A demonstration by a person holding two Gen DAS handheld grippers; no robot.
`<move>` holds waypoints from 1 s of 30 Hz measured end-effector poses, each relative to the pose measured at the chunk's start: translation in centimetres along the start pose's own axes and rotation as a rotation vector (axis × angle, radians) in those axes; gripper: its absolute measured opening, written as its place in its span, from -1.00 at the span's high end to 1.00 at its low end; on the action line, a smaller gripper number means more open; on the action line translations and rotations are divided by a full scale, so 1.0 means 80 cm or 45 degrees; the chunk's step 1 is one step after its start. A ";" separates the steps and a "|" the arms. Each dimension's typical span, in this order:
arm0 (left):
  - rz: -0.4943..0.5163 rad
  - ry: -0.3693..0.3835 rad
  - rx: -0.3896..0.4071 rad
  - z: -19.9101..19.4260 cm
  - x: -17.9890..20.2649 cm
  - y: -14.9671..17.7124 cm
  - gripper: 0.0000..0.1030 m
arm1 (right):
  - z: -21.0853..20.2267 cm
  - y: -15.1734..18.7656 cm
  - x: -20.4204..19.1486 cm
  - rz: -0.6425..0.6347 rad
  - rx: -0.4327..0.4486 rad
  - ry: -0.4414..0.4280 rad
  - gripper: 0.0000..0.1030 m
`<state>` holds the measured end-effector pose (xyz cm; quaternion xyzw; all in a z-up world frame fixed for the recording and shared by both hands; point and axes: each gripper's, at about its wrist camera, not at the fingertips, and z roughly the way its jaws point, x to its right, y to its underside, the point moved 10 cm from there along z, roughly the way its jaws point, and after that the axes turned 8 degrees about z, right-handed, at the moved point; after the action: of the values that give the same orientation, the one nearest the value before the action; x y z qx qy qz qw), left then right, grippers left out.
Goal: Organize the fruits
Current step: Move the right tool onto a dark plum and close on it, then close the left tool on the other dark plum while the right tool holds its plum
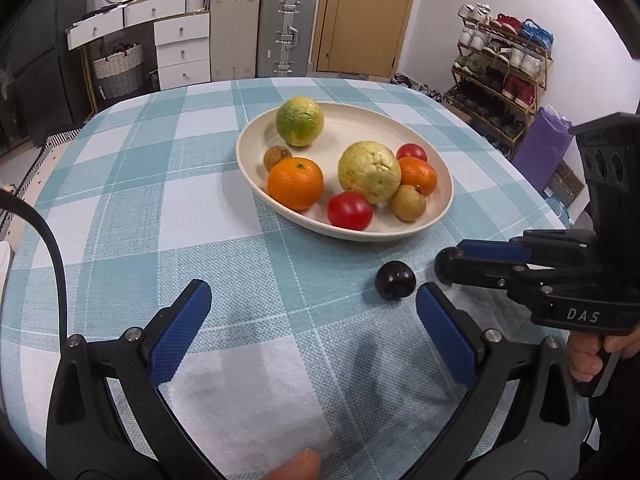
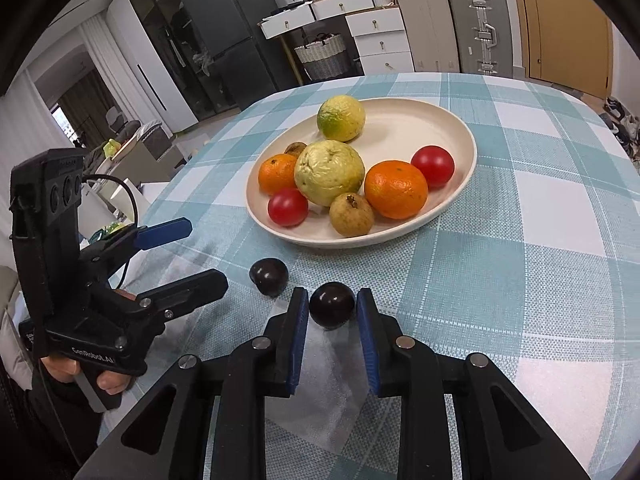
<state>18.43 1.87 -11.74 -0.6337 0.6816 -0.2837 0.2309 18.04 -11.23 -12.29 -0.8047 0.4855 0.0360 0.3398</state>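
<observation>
Between the blue pads of my right gripper (image 2: 332,295) sits a dark plum (image 2: 332,309) on the checked tablecloth, and the pads press on both its sides. A second dark plum (image 2: 269,277) (image 1: 395,280) lies loose just to its left. My left gripper (image 1: 314,288) (image 2: 206,252) is wide open and empty, with the loose plum just ahead of its right finger. In the left wrist view the right gripper (image 1: 452,258) comes in from the right and hides the held plum. Beyond both stands a cream oval plate (image 1: 248,160) (image 2: 460,120) with oranges, red fruits and yellow-green fruits.
A thin white sheet (image 2: 320,400) (image 1: 248,400) lies on the cloth under the grippers. The round table's edge curves off on both sides. Suitcases (image 1: 286,32), white drawers (image 1: 182,52) and a shoe rack (image 1: 500,72) stand beyond the table.
</observation>
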 end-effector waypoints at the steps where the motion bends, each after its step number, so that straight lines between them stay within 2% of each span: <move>1: -0.002 0.007 -0.003 0.001 0.002 0.000 -0.98 | 0.001 0.001 -0.001 -0.010 -0.007 0.001 0.43; 2: -0.003 0.011 -0.007 0.002 0.002 0.000 -0.98 | 0.002 0.001 -0.001 -0.015 -0.011 0.005 0.35; 15: -0.035 0.008 -0.024 0.008 -0.004 0.000 -0.98 | 0.014 0.006 -0.010 -0.196 -0.007 0.134 0.35; 17: -0.037 0.005 -0.023 0.009 -0.003 -0.002 -0.98 | 0.014 0.007 -0.011 -0.221 0.000 0.159 0.39; 18: -0.037 0.006 -0.022 0.009 -0.002 -0.002 -0.98 | 0.014 0.007 -0.010 -0.225 0.002 0.164 0.50; 27: 0.028 0.017 -0.061 0.019 0.017 -0.001 -0.97 | -0.002 0.007 -0.012 -0.217 0.041 0.136 0.51; 30: 0.060 0.031 -0.088 0.026 0.027 -0.001 -0.83 | -0.010 0.002 -0.009 -0.199 0.063 0.124 0.50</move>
<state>19.68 -0.48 -13.12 -0.6216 0.7084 -0.2624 0.2071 17.29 -11.18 -11.47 -0.8323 0.4378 -0.0418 0.3375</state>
